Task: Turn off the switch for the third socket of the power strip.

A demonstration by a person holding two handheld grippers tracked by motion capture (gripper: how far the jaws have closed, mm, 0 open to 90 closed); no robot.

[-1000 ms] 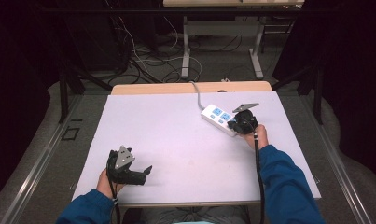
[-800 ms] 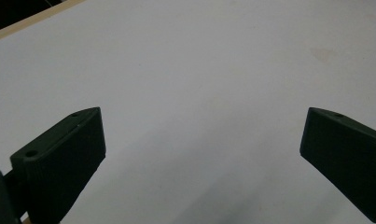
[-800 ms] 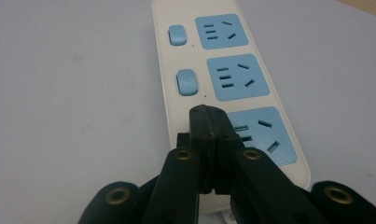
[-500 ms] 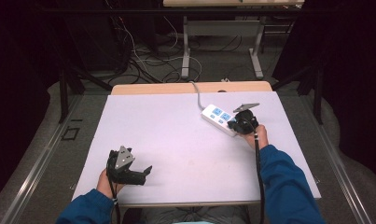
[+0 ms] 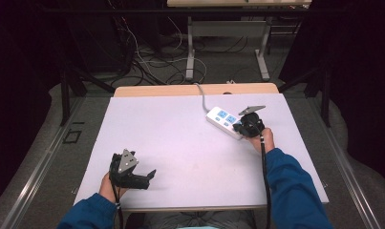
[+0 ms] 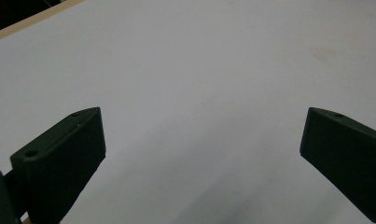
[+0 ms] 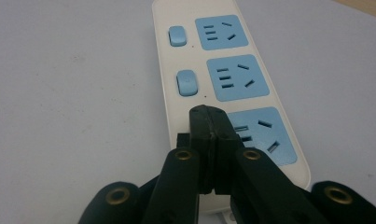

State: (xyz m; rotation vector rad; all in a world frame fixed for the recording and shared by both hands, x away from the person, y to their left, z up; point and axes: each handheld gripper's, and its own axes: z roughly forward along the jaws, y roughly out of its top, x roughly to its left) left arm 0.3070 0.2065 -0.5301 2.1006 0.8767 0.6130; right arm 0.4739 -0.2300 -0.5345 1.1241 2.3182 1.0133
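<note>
Lit evenly from overhead; white table (image 5: 180,133) bright, surroundings beyond it nearly black in the high view. High view soft and slightly grainy, fine detail lost. Faint diffuse shadow cast on the table beneath the left gripper (image 6: 202,154), jaws there dark and slightly soft. Sharpest focus on the power strip (image 7: 232,70) in the right gripper view; near parts of the right gripper (image 7: 209,121) blurred. No hard glare noted.
</note>
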